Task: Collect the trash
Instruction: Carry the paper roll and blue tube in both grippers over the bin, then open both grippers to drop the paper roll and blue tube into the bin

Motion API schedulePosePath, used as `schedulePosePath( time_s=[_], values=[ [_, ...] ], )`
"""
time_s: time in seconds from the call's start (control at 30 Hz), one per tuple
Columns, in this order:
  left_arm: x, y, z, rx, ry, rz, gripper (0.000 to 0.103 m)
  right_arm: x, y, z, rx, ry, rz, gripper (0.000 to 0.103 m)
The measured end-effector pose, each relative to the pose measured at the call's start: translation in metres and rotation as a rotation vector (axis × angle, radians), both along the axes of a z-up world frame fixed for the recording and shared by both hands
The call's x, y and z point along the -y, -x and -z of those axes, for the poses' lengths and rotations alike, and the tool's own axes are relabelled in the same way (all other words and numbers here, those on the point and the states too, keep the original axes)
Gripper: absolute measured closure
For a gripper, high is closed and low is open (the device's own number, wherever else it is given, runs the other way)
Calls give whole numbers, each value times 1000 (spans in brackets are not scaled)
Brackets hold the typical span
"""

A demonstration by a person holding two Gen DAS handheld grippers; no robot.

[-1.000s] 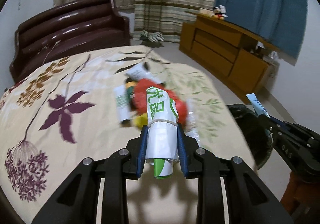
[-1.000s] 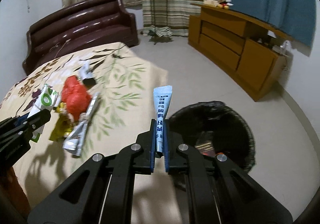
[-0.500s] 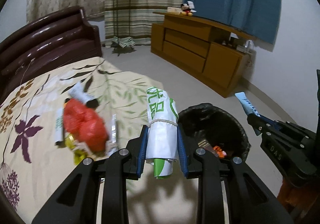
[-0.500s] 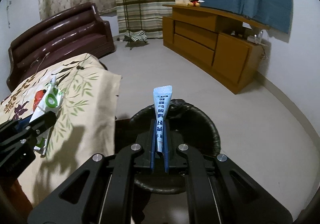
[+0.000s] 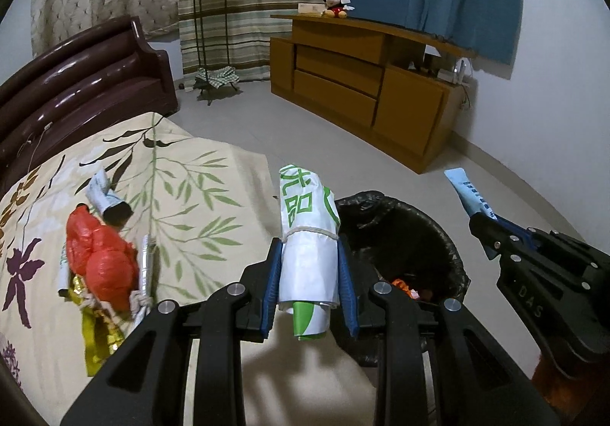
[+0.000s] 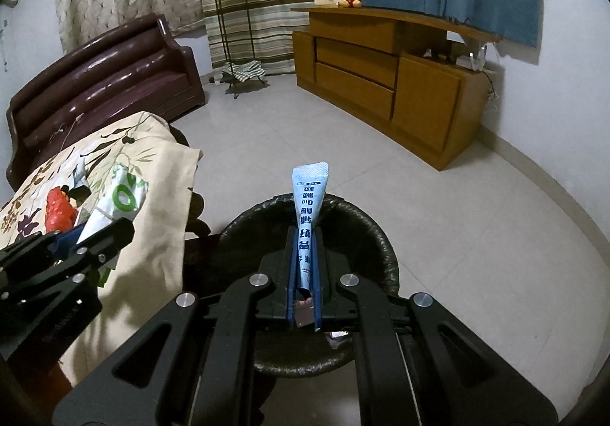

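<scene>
Bin [image 6: 366, 224] under grippers | left gripper [image 5: 309, 281] clamps rolled wrapper [image 5: 308, 235] | right gripper [image 6: 305, 273] pinches blue sachet [image 6: 308, 212]

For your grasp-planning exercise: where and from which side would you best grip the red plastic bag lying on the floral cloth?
Probably from above, pinching the narrower waist between the two bulges of the red plastic bag; other wrappers crowd its sides, so a level approach looks blocked.

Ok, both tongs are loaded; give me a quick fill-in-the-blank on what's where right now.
1. The left tongs are shut on a rolled white and ____ wrapper.
2. The right tongs grip a light ____ sachet.
3. The bin is lined with a ____ bag.
4. A crumpled ____ bag lies on the floral cloth.

Missing: green; blue; black; red
</scene>
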State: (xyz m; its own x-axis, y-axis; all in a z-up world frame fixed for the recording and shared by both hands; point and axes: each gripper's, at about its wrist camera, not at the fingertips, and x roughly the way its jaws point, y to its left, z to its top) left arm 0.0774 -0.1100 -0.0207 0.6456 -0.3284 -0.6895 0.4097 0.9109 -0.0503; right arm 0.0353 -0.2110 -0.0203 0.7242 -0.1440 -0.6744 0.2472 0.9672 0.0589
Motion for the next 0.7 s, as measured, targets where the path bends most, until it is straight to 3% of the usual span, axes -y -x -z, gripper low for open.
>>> schedulePosePath(
  time_s=[0.7],
  values=[
    [33,-20,10,0,-64,0,74,18,-17,13,-12,-32,19,96]
  ],
)
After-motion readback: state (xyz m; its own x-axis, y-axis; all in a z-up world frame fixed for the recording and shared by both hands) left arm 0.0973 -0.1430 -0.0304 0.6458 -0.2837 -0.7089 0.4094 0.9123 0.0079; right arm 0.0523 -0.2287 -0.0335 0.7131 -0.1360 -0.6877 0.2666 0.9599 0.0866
